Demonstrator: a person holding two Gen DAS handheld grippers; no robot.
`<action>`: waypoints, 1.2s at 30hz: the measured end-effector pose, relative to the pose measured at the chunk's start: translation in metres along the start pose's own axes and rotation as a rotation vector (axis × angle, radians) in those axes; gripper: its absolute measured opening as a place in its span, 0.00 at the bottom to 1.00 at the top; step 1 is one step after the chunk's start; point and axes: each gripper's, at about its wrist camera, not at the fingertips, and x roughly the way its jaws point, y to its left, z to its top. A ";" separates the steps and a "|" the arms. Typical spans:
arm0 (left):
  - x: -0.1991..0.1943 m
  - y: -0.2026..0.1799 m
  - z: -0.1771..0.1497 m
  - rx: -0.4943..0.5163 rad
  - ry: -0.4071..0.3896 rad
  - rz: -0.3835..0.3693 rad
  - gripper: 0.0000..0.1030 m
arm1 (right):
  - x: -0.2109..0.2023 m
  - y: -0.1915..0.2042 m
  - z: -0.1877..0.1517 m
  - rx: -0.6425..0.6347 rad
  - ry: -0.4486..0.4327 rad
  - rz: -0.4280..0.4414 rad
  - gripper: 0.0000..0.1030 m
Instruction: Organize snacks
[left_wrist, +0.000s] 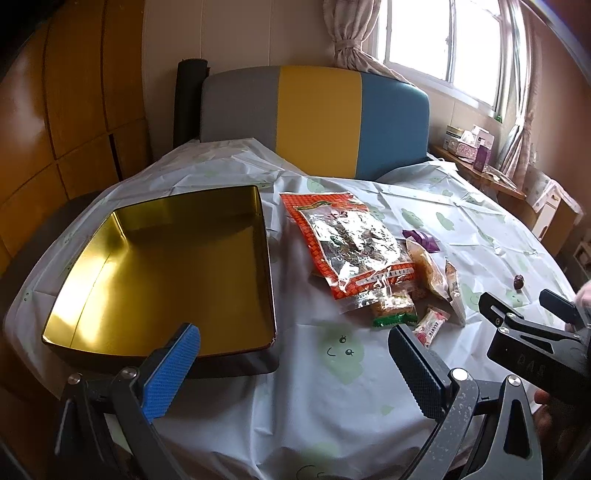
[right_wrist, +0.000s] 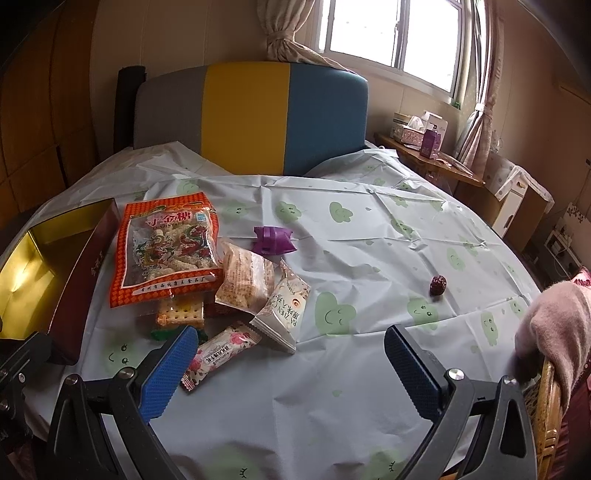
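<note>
Both grippers, left (left_wrist: 295, 354) and right (right_wrist: 288, 350), hover jaws apart near the bench's near edge, tin (left_wrist: 110, 236) apparently empty beside the snack pile (right_wrist: 207, 273), ready for loading.

tin (left_wrist: 166, 266) gold inside, open, empty, left | snack packs (right_wrist: 207, 273) heaped beside | date (right_wrist: 438, 285) lone, right

Left wrist view low over the table's near-left edge, facing the gold tin (left_wrist: 166, 266), right wrist view further right, both sharing the orange snack bag (right_wrist: 166, 247)
</note>
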 end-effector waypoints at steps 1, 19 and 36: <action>0.000 0.000 0.000 0.000 0.001 -0.001 0.99 | 0.000 0.000 0.000 0.000 -0.001 0.000 1.00; -0.002 -0.002 0.000 0.000 -0.001 -0.004 1.00 | -0.004 -0.003 0.009 -0.011 -0.022 0.000 1.00; 0.002 -0.004 -0.003 0.010 0.015 -0.021 1.00 | -0.001 -0.017 0.037 -0.062 -0.033 0.054 1.00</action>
